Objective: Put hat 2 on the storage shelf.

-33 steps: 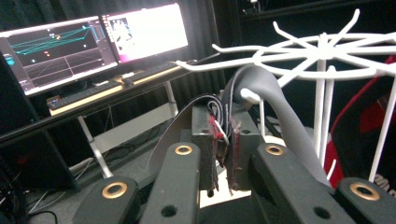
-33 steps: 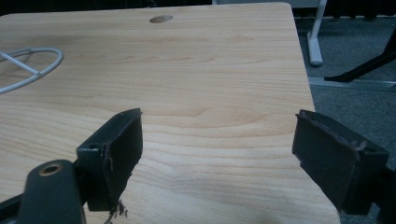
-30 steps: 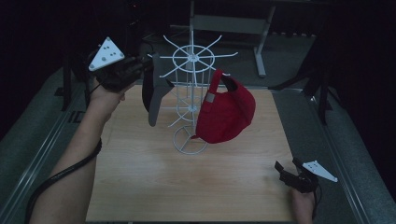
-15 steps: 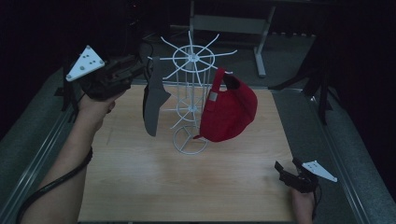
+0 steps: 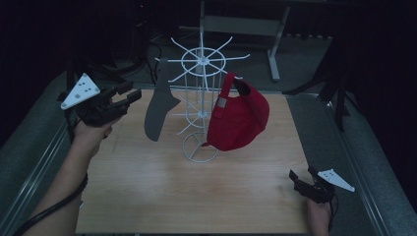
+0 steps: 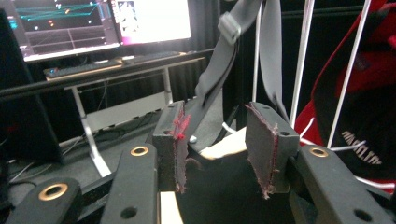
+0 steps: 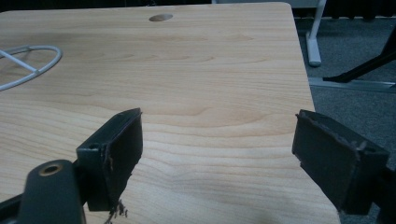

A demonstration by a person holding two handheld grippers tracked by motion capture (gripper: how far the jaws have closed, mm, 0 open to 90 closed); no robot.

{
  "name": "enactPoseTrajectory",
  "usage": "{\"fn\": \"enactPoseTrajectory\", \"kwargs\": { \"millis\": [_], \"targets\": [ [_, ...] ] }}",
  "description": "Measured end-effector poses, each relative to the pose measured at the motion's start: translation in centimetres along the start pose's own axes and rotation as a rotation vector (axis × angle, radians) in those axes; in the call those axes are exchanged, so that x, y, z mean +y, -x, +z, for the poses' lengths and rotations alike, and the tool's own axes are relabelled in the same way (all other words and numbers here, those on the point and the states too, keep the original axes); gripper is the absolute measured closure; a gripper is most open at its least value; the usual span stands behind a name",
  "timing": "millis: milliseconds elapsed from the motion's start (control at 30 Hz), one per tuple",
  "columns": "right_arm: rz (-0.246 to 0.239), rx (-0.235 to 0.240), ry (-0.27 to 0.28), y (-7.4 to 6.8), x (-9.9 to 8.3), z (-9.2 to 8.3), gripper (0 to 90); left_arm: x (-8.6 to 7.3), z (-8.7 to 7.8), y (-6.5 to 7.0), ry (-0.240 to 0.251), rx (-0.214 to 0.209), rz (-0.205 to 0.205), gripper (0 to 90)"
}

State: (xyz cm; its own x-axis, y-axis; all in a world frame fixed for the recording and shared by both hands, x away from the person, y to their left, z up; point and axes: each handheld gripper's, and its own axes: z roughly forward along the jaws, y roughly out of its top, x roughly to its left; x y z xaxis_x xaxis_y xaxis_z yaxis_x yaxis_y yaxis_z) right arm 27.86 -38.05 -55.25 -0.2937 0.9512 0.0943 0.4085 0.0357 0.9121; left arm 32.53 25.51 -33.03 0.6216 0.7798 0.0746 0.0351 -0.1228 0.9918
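Note:
A white wire rack (image 5: 201,61) stands mid-table on a ring base (image 7: 28,65). A grey cap (image 5: 157,110) hangs from its left arm and a red cap (image 5: 241,118) from its right. My left gripper (image 5: 129,96) is held in the air left of the grey cap, apart from it. Its jaws have just been opening and nothing is between them. Along the left gripper (image 6: 217,126), the grey cap (image 6: 271,60) hangs just beyond the pads, with the red cap (image 6: 369,93) to its right. My right gripper (image 5: 297,177) rests open at the table's near right corner, over bare wood (image 7: 210,60).
The wooden table (image 5: 196,196) has grey rails along both sides. A desk with lit monitors (image 6: 93,23) and a keyboard stands beyond the rack. A metal stand leg (image 5: 273,59) is behind the table.
My left gripper has let go of the grey cap at the rack, then drawn back left and down. The grey cap now hangs free. The right gripper has stayed put.

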Motion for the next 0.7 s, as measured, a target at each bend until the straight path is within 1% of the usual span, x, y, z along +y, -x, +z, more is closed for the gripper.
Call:
{"fn": "enactPoseTrajectory", "kwargs": {
  "millis": [33, 100, 167, 233, 300, 367, 400, 467, 600, 633, 700],
  "targets": [
    [0.000, -0.001, 0.000, 0.0, 0.0, 0.0, 15.9, -0.3, -0.2, 0.0, 0.000, -0.001, -0.003, 58.9],
    [-0.001, -0.001, -0.001, 0.0, 0.0, 0.0, 15.9, -1.0, -0.4, 0.0, -0.016, 0.008, 0.008, 58.9],
    [-0.001, -0.002, -0.003, 0.0, 0.0, 0.0, 16.0, -1.6, -0.6, 0.0, -0.023, 0.008, 0.003, 58.9],
    [-0.001, -0.002, -0.003, 0.0, 0.0, 0.0, 15.9, -2.2, -0.8, 0.0, -0.025, 0.008, -0.002, 56.9],
    [-0.001, -0.003, -0.002, 0.0, 0.0, 0.0, 16.0, -2.8, -0.9, 0.1, -0.037, 0.011, 0.009, 56.9],
    [-0.001, -0.003, -0.003, 0.0, 0.0, 0.0, 15.9, -3.4, -1.0, 0.2, -0.043, 0.010, 0.000, 56.9],
    [-0.001, -0.003, -0.003, 0.0, 0.0, 0.0, 16.0, -4.1, -1.1, 0.1, -0.046, 0.011, -0.017, 56.9],
    [-0.002, -0.003, -0.003, 0.0, 0.0, 0.0, 16.0, -4.3, -1.2, 0.1, -0.050, 0.014, -0.018, 56.9],
    [-0.004, -0.004, -0.003, -0.1, 0.0, 0.0, 15.9, -5.7, -1.5, 0.1, -0.060, 0.018, -0.034, 56.6],
    [-0.004, -0.004, -0.003, -0.1, 0.0, 0.0, 15.9, -5.7, -1.5, 0.1, -0.060, 0.018, -0.034, 55.8],
    [-0.007, -0.006, -0.003, -0.1, 0.0, 0.0, 16.0, -6.7, -1.7, 0.1, -0.065, 0.026, -0.038, 55.8]
  ]
}}
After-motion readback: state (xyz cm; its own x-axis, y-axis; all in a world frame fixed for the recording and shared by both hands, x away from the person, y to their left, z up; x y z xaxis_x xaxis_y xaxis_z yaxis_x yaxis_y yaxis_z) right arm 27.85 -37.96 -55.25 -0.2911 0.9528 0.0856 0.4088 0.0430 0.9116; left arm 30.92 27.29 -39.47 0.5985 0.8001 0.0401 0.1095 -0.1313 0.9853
